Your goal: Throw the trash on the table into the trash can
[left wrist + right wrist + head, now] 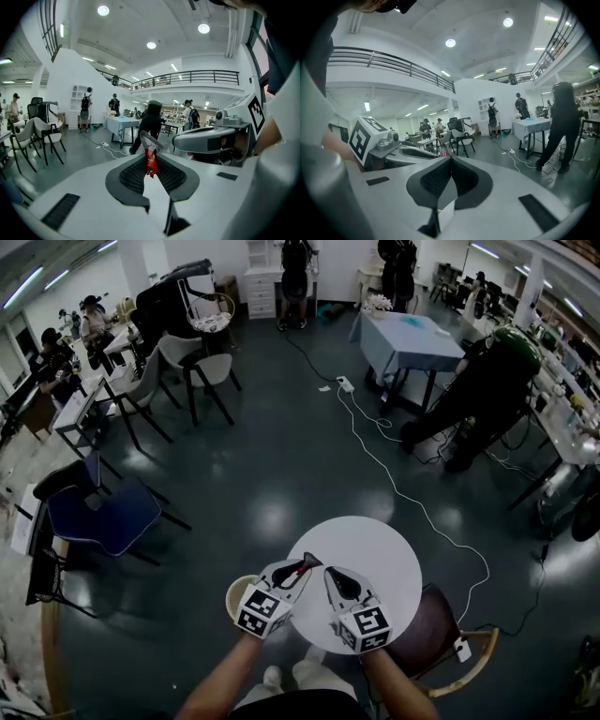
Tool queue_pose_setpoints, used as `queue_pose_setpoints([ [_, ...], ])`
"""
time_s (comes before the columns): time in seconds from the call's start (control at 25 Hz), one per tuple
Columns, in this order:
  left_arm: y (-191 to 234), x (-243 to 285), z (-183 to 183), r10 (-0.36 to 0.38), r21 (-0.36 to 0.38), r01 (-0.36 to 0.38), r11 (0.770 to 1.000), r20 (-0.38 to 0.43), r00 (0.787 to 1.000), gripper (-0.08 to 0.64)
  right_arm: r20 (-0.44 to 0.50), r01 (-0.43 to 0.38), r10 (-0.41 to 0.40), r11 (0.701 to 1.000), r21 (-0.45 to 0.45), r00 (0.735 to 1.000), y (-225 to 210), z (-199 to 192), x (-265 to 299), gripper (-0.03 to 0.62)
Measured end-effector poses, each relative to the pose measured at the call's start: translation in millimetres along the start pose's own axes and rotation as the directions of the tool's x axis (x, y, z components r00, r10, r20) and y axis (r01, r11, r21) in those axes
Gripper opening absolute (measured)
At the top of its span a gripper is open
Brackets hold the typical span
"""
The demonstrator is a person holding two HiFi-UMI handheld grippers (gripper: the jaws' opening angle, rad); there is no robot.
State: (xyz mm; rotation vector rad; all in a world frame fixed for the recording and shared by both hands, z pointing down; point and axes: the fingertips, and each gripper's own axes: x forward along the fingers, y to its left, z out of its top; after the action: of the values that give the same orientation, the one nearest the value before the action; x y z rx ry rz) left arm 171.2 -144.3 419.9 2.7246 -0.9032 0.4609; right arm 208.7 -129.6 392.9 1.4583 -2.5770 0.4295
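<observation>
One red wrapper (150,164) is pinched at the tips of the left claw (309,564), over the near left edge of the round white counter (384,549). The right claw (451,161) is clenched on nothing. The trash can (236,594) stands on the floor just left of the counter.

- Risk: only one end of the wrapper is gripped, so a fast swing may shake it loose.
- Risk: if released short of the rim, light foil could drift to the floor.

Bright ceiling lights (103,10); glare patches on dark floor (272,518); strong fisheye warp, dark vignetted corners.
</observation>
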Motion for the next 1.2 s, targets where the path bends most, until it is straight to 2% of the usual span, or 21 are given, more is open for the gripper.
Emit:
queue_pose_setpoints([
  [0.2,6,-35,-10,0.075,-0.046,-0.075,0.996,0.004,0.997,0.074,-0.004,-0.08,0.08,0.997,-0.014,0.997,31,4,9,0.018],
  [0.6,19,-77,-27,0.203,-0.097,-0.199,0.975,0.029,0.979,0.074,-0.014,-0.181,0.181,0.982,-0.045,0.983,60,-2,25,0.018],
  [0.88,31,-116,-41,0.266,-0.134,-0.259,0.957,0.036,0.963,0.074,-0.042,-0.241,0.239,0.97,-0.042,0.97,97,-13,38,0.018],
  [1.2,55,-173,-63,0.305,-0.152,-0.296,0.943,0.037,0.952,0.074,-0.058,-0.269,0.266,0.961,-0.057,0.962,153,-24,57,0.018],
])
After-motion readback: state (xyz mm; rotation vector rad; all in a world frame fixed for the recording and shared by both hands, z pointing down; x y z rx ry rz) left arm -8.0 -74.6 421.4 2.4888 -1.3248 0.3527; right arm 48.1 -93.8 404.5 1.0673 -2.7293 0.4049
